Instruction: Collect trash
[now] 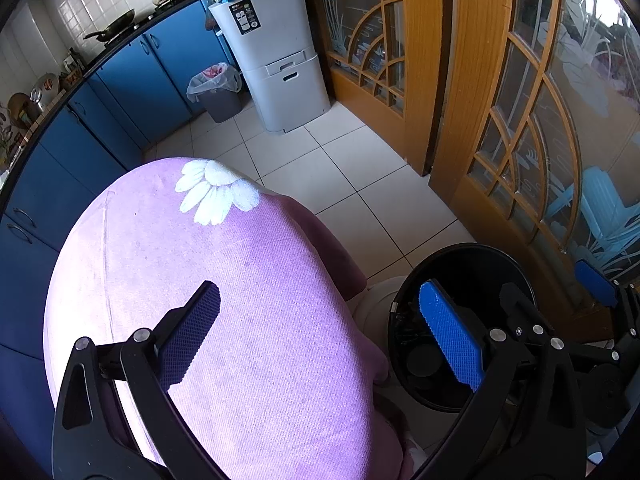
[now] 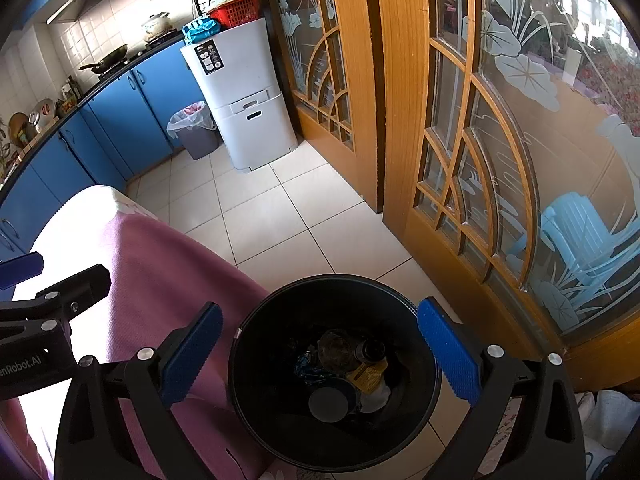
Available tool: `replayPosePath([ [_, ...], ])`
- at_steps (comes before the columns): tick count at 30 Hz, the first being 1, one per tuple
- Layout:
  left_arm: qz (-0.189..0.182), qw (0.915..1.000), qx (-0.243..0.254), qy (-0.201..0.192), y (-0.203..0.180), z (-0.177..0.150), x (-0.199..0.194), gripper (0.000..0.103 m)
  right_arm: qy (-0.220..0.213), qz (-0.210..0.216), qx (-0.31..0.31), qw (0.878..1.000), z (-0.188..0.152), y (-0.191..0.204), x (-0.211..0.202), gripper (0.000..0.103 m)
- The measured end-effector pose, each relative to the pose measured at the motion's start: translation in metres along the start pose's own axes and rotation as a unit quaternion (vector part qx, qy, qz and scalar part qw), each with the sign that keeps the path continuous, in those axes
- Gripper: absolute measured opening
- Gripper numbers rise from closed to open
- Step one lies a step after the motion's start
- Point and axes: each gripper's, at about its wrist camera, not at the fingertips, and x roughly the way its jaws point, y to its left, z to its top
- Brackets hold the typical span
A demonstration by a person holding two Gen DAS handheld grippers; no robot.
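Note:
A black round trash bin (image 2: 416,344) stands on the floor beside a table with a purple cloth (image 1: 240,280). It holds several pieces of trash (image 2: 352,364): a bottle, a yellow wrapper, a blue wrapper, a dark lid. My right gripper (image 2: 320,352) is open and empty, hovering right above the bin. My left gripper (image 1: 320,340) is open and empty above the purple cloth, with its right finger over the bin (image 1: 480,260). The right gripper (image 1: 600,300) shows at the right edge of the left wrist view.
Wooden glass doors (image 2: 460,140) stand close on the right. A grey cabinet (image 2: 244,96) and a small lined bin (image 2: 194,128) stand at the far side by blue kitchen cupboards (image 2: 120,120). White tiled floor (image 2: 280,208) lies between. Bags (image 2: 608,412) lie at the lower right.

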Motion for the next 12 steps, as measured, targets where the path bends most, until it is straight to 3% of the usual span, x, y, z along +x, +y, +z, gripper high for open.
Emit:
replayPosePath([
  [12, -0.001, 1.0, 0.0, 0.004, -0.0007, -0.0002, -0.0013, 0.099, -0.001, 0.0, -0.001, 1.0, -0.0001, 0.0004, -0.0004, 0.095],
])
